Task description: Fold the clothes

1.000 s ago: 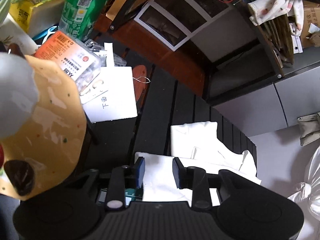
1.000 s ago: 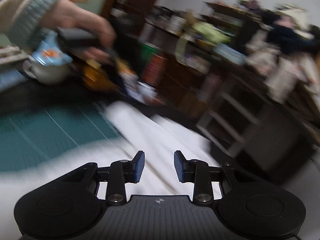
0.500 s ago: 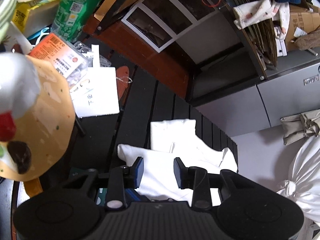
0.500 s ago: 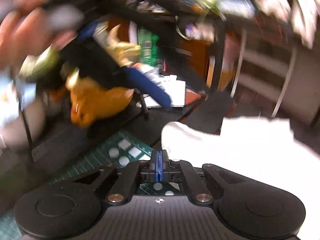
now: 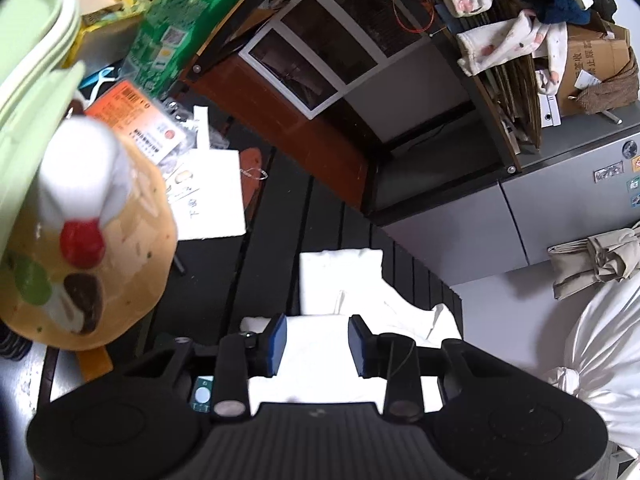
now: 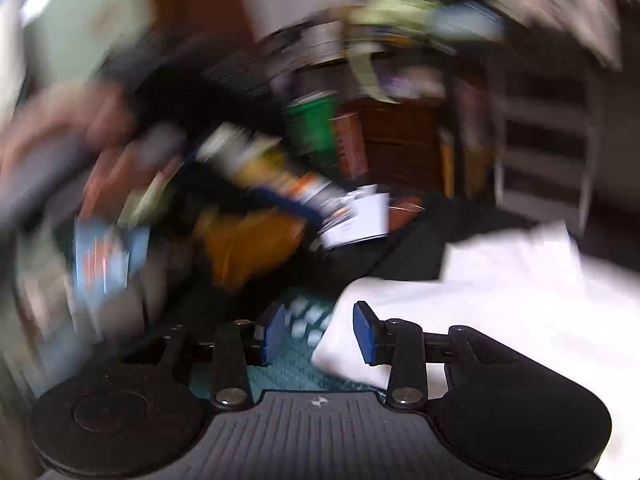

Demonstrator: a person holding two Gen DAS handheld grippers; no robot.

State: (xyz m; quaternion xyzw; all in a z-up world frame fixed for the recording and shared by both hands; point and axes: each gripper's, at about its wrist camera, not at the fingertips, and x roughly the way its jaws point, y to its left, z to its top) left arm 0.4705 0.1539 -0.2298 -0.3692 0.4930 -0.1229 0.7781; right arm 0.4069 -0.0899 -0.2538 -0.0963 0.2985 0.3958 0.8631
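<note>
dark slatted tabletop [image 5: 276, 248] carries the white garment [image 5: 340, 276], part folded, near its far edge, with a plush toy [image 5: 80, 248] and white paper [image 5: 212, 196] to the left. left gripper [image 5: 316, 340] hangs over the cloth, jaws apart and empty. right gripper [image 6: 320, 330], in a blurred view, is also spread and empty at the garment's corner [image 6: 500, 288], above a green mat [image 6: 296, 364].

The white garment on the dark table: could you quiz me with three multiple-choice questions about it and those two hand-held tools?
1. Where does the white garment lie?
A. on the slatted dark table
B. on a shelf
C. in a box

2. What colour are the tool pads?
A. red
B. blue
C. yellow

3. What state is the right tool in?
A. shut on cloth
B. shut, holding nothing
C. open

Answers: 1 A, the cloth is spread across the slats. 2 B, both wrist views show blue pads. 3 C, there is a clear gap between its pads, as on the left tool.
</note>
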